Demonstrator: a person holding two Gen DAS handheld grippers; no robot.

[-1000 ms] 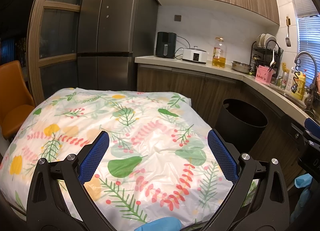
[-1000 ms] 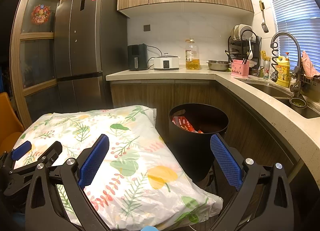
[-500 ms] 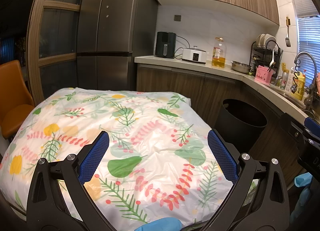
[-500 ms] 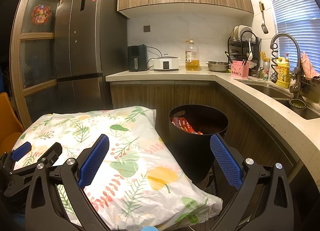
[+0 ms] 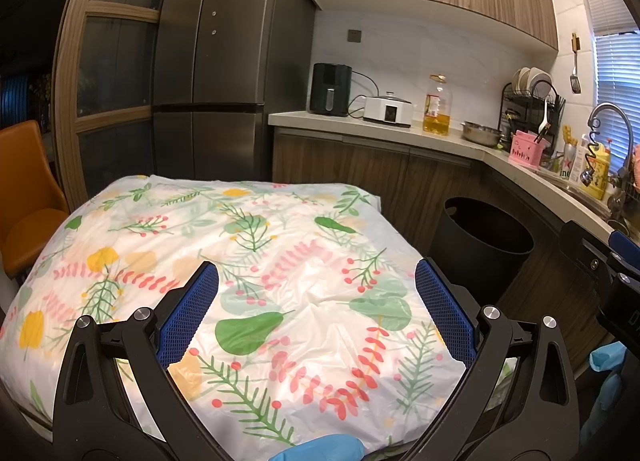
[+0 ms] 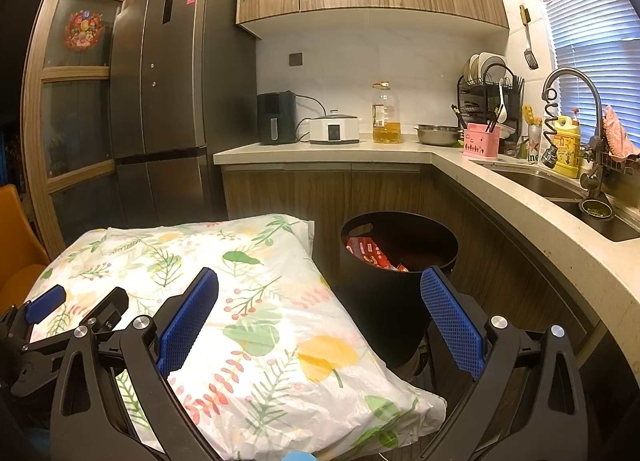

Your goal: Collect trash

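Standing here, I see both grippers held over a table covered by a flowery plastic sheet (image 5: 256, 261). On the left gripper (image 5: 318, 309) the jaws are spread wide with nothing between them, and on the right gripper (image 6: 320, 309) it is the same: wide apart, holding nothing.

The black bin (image 6: 394, 285) stands on the floor just beside the table's corner, close to the wooden cupboards under the bench (image 6: 500, 197). Inside it I can see red wrappers (image 6: 366, 251) lying against the near wall. That is the only trash I can spot (the sheet looks bare from both cameras).

What could go wrong? The sheet is thin and slippery, I think. If a jaw comes down too low on it, the plastic may bunch up and get pinched, and then the whole cover could slide off the table.

The bin sits in a tight spot between the table and the cupboards. Reaching in at a slant might bump the rim and tip it, I guess, and the wrappers would spill out.

The two grippers are also near each other, so swinging one across could knock the other.

A wrapper is flat and light; a poor pinch may let it slip back.
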